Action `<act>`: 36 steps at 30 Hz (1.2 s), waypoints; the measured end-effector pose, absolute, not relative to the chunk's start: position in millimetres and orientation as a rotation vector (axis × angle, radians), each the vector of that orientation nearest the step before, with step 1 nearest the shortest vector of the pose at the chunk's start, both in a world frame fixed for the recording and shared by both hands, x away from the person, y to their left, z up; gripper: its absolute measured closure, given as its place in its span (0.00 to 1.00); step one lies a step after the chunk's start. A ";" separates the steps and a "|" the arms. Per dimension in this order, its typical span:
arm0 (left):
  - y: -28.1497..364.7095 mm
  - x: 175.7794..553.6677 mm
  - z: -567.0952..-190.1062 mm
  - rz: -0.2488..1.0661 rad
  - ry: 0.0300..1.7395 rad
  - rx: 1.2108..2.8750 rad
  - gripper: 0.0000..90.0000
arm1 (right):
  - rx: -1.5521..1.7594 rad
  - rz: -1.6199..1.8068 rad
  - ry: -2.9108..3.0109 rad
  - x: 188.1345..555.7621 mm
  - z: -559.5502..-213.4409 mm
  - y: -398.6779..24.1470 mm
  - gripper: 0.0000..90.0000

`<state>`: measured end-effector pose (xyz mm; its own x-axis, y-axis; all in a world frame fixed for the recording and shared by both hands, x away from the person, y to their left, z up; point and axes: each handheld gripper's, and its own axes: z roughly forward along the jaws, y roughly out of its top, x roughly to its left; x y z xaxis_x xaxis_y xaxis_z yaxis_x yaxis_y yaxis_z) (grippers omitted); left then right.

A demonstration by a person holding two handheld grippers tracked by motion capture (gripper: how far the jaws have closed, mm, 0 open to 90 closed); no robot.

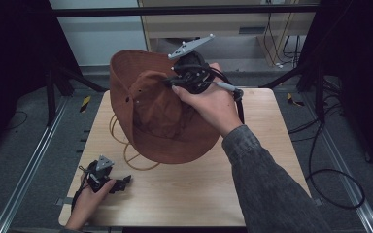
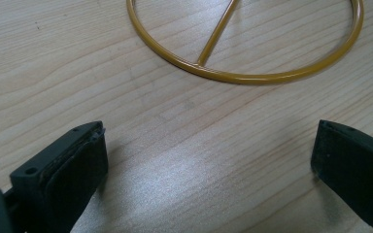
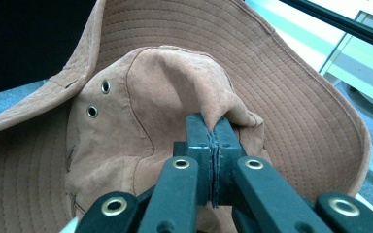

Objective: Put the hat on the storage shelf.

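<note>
High view first, near edge: my left gripper (image 1: 108, 180) is resting low on the tabletop (image 1: 189, 194) by the front left corner, hand wrapped around it. Left gripper view is showing its fingers (image 2: 68, 170) spread wide and released, bare wood between them, nothing gripped. Just past them a yellow wire ring (image 2: 243, 75) with a straight spoke is lying flat on the tabletop. In the high view that ring (image 1: 126, 155) is poking out from under the hat's near left side.

Farther out, the brown brimmed hat (image 1: 160, 116) is sitting over the middle-left of the tabletop, tilted up so its far brim is rising off the surface. My right gripper (image 1: 175, 83) is coming in from the right, reaching over to the crown. Right gripper view: fingers (image 3: 199, 136) are clenched tight, pinching a fold of the crown fabric of the hat (image 3: 141, 97), two metal eyelets (image 3: 99, 99) showing on the crown's left side.
</note>
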<state>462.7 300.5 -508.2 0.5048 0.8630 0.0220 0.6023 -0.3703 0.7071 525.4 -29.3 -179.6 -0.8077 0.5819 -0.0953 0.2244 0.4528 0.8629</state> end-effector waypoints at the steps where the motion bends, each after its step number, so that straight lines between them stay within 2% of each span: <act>1: 300.5 462.7 -508.2 0.522 1.194 2.105 0.00 | 0.682 1.305 2.329 525.8 -179.2 -27.5 0.99; 36: 299.9 463.0 -508.4 0.517 1.195 2.098 0.00 | 0.642 1.235 2.368 541.3 -178.2 21.5 0.99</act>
